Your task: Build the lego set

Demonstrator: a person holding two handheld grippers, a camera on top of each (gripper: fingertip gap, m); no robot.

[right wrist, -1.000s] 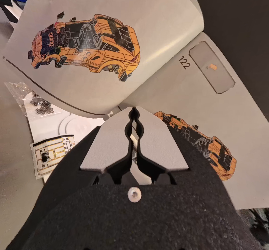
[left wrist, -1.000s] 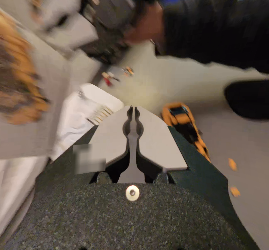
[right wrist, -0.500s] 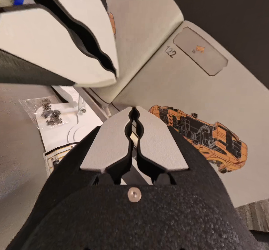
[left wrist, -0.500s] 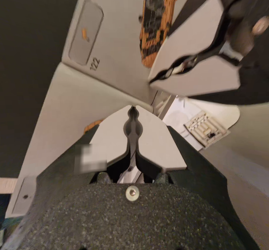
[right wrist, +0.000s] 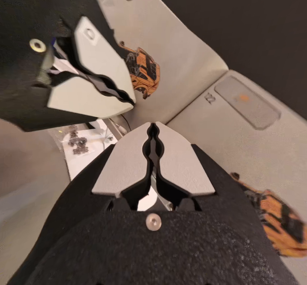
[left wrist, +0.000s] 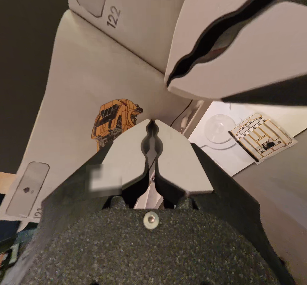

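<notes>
Left gripper point(left wrist: 152, 122) arriving at instruction booklet point(left wrist: 103, 71), tips meeting at lifted page near spine; a second ago pointing at table. Right gripper point(right wrist: 153, 124) also closed there. Page-turn underway, judged; model out of view; sticker sheet point(left wrist: 259, 137) beside booklet.

My right gripper point(right wrist: 153, 124) has its jaws closed together over the open instruction booklet point(right wrist: 191, 110), near the fold. The left gripper point(right wrist: 132, 101), also closed, reaches in from upper left. A clear bag of small dark parts point(right wrist: 78, 142) lies on white sheets.
</notes>
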